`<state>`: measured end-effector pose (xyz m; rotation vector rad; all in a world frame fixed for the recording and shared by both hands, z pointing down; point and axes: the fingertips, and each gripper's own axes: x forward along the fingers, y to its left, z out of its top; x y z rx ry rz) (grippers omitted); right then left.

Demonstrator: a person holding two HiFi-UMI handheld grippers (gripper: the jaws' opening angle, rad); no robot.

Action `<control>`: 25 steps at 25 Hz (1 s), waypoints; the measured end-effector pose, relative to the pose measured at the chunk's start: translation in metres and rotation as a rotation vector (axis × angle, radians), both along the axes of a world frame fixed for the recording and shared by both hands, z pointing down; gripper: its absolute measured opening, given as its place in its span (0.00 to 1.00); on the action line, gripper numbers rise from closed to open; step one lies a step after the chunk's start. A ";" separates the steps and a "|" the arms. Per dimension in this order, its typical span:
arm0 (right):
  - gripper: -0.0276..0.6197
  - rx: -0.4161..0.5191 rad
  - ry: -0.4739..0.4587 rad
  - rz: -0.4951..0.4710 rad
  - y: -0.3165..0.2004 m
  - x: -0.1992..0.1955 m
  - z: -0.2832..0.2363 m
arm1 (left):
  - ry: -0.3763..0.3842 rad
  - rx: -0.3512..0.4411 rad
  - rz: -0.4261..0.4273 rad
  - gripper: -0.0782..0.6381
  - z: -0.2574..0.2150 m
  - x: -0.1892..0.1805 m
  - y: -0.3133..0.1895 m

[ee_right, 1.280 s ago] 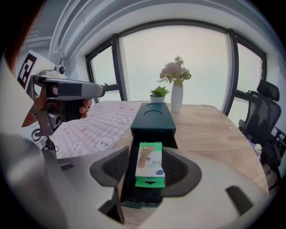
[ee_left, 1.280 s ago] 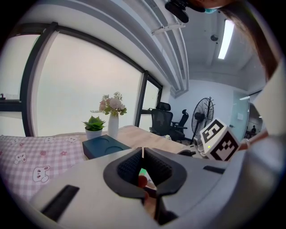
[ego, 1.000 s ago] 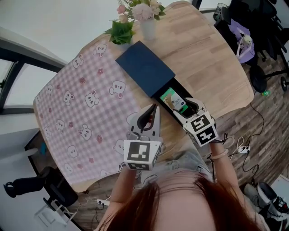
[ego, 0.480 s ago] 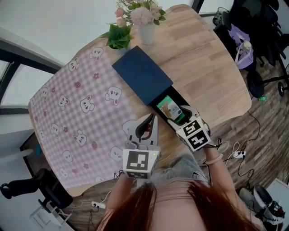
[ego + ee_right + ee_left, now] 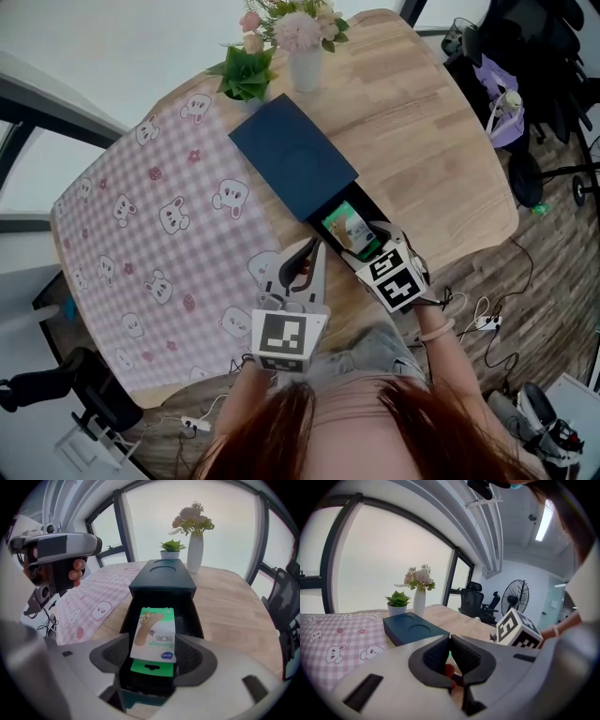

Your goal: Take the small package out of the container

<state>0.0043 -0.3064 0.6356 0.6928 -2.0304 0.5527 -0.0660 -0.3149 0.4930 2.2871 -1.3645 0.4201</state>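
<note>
Wooden and round, the table (image 5: 441,112) stands by large windows, and a pink checked cloth (image 5: 141,216) with small bears covers its side toward 9 o'clock in the head view. At the near edge of this cloth, about 6 o'clock, the left gripper (image 5: 309,248) hovers with its jaws together and nothing between them; the left gripper view confirms this. It takes no part in the work now. At 12 o'clock, a potted plant (image 5: 246,77) and a vase of flowers (image 5: 305,56) stand close together. Just below them lies the container (image 5: 291,159), a dark blue box whose drawer (image 5: 375,208) is pulled out toward 5 o'clock. Only one thing shows in the drawer, the small package (image 5: 349,228), green and white with a picture of a plaster on it. It lies flat and is not yet lifted. The right gripper (image 5: 375,246) comes to the drawer from 5 o'clock. In the right gripper view its jaws are opening, one on each side of the package (image 5: 154,632), and the pads do not seem to press on it. I judge that the step in hand is the approach for the grasp. The next move calls for closing the jaws on the two long edges, then lifting straight up, clear of the drawer walls (image 5: 194,616).
</note>
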 end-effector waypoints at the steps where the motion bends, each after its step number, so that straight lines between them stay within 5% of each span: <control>1: 0.51 -0.003 0.009 -0.002 -0.001 0.001 0.002 | 0.001 0.000 0.001 0.13 -0.001 0.001 -0.002; 25: 0.62 0.039 0.102 -0.011 -0.014 0.003 0.017 | 0.008 -0.028 0.010 0.13 0.016 -0.002 -0.002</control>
